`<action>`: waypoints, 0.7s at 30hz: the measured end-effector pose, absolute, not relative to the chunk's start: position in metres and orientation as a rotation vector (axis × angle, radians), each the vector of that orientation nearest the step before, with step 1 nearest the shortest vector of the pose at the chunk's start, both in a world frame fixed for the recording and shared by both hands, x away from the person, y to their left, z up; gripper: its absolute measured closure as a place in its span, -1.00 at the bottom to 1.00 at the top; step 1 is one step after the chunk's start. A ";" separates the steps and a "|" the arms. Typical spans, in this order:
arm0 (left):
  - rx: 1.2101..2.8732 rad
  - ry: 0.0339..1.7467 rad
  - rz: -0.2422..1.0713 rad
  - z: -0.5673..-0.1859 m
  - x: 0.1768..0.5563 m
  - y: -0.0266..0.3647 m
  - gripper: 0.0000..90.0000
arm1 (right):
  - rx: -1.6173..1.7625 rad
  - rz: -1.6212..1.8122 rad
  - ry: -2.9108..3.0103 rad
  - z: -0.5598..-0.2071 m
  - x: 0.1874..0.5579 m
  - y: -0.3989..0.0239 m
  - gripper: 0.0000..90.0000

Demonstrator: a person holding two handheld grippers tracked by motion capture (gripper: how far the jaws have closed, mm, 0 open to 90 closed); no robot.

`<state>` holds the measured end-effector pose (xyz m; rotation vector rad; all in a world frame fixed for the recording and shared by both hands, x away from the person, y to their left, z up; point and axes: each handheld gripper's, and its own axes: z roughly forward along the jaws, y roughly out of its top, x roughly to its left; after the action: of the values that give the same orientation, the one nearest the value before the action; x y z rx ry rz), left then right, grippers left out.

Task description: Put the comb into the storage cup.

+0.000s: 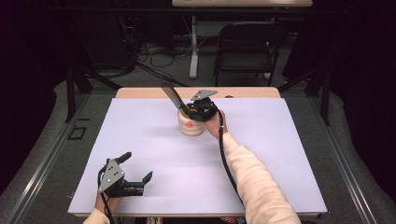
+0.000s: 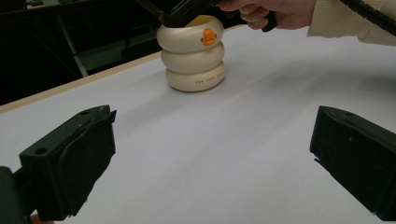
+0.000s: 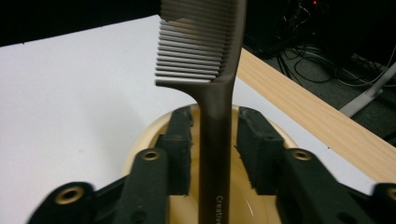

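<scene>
A cream holder [image 1: 191, 127] made of three stacked rings, with an orange mark on its side, stands on the white sheet toward the far middle. A dark brown comb [image 1: 173, 99] stands in it, teeth end up and leaning to the left. My right gripper [image 1: 194, 111] hovers right over the holder's mouth. In the right gripper view the comb's handle [image 3: 215, 154] runs between the pads with a narrow gap on each side, so the gripper [image 3: 215, 116] is open. My left gripper [image 1: 137, 166] rests near the front left, wide open with nothing in it [image 2: 215, 121], facing the holder [image 2: 194, 51].
The white sheet [image 1: 140, 130] covers most of the wooden table [image 1: 140, 92], whose far edge shows as a bare strip. A black chair [image 1: 247, 46], a desk leg and floor cables lie beyond the table. The right forearm in a cream sleeve [image 1: 252, 172] crosses the front right.
</scene>
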<state>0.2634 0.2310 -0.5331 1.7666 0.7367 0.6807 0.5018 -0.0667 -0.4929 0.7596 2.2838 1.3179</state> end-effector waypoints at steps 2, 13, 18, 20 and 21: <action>1.765 0.737 0.681 -0.533 0.263 0.231 -1.00 | 0.768 1.312 2.288 -0.491 0.501 -0.068 0.22; 1.770 0.735 0.684 -0.533 0.263 0.231 -1.00 | 0.808 1.333 2.333 -0.481 0.496 -0.079 -0.23; 1.770 0.734 0.683 -0.533 0.263 0.231 -1.00 | 0.800 1.326 2.370 -0.475 0.492 -0.082 -0.50; 1.768 0.736 0.683 -0.533 0.263 0.231 -1.00 | 0.797 1.322 2.384 -0.473 0.490 -0.083 -0.57; 1.768 0.736 0.683 -0.533 0.263 0.231 -1.00 | 0.796 1.321 2.380 -0.472 0.489 -0.084 -0.61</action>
<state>0.2633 0.2305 -0.5327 1.7681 0.7355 0.6831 0.4891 -0.0839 -0.4716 0.7959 2.3799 1.3206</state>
